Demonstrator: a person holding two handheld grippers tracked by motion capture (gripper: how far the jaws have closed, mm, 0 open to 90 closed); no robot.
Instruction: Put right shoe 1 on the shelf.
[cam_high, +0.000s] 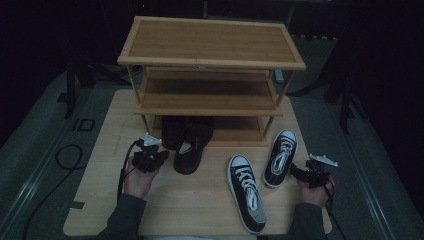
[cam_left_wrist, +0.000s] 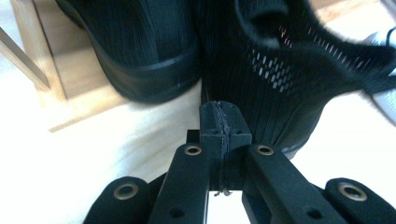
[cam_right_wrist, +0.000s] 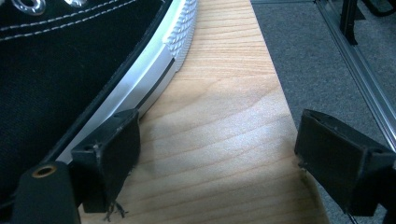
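While my left tongs (cam_left_wrist: 223, 125) sit pressed together with nothing between the pads, they rest low over the table (cam_high: 200, 200) at about 9 o'clock from its middle, just short of the black knit shoe (cam_high: 191, 148). Left gripper view: the pads meet in one seam, and the shoe's ribbed heel rises directly behind them at 12 o'clock, near but not clamped; I cannot tell whether pad tips and heel touch.

My right tongs (cam_right_wrist: 219, 154) stand wide apart at about 3 o'clock on the table, close to its right edge. Right gripper view: one pad lies against the white sole rim of the right black-and-white sneaker (cam_high: 280, 157), the other pad is clear over bare wood, so nothing is gripped.

Nearest me, at 5 o'clock, the left black-and-white sneaker (cam_high: 246, 192) lies on its sole, toe toward me, well apart from both tongs.

Farther out, the black knit shoe lies half out of the bottom tier of the wooden shoe rack (cam_high: 210, 60), toe toward me. A second black shoe (cam_high: 172, 131) stands beside it at its 10 o'clock, deeper under the rack. Rack stands at 12 o'clock, at the far end of the table.
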